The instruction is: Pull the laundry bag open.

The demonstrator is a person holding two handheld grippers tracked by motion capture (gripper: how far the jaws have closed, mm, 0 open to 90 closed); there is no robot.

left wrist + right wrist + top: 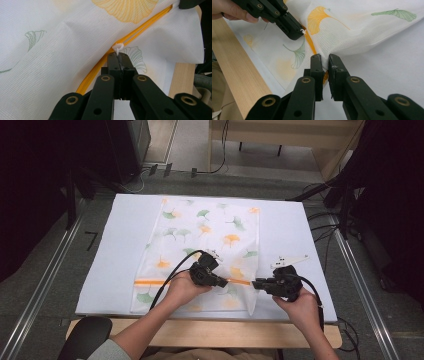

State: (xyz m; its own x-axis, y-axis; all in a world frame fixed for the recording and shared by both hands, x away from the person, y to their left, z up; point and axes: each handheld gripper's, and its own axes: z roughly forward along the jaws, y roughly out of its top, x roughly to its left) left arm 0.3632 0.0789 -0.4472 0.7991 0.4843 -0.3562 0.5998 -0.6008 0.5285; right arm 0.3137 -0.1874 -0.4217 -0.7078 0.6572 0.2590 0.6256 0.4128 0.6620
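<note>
A white mesh bag (210, 232) printed with green and orange ginkgo leaves lies flat on the table, with an orange zipper (150, 282) running across its near end. My left gripper (225, 282) is shut on the small white zipper pull (117, 46), which sticks out past its tips (119, 56) on the zipper (140, 27). My right gripper (255, 283) faces it from the right. It is shut on the bag's edge (325, 65) at the zipper's end, and the fabric (362, 32) puckers toward its jaws (325, 61). The left gripper (295, 33) also shows in the right gripper view.
The bag rests on a white mat (285, 230) covering the table, whose wooden front edge (210, 332) runs below it. A black chair back (85, 335) sits at the lower left. Cables (325, 227) and metal rails (45, 285) line the floor on both sides.
</note>
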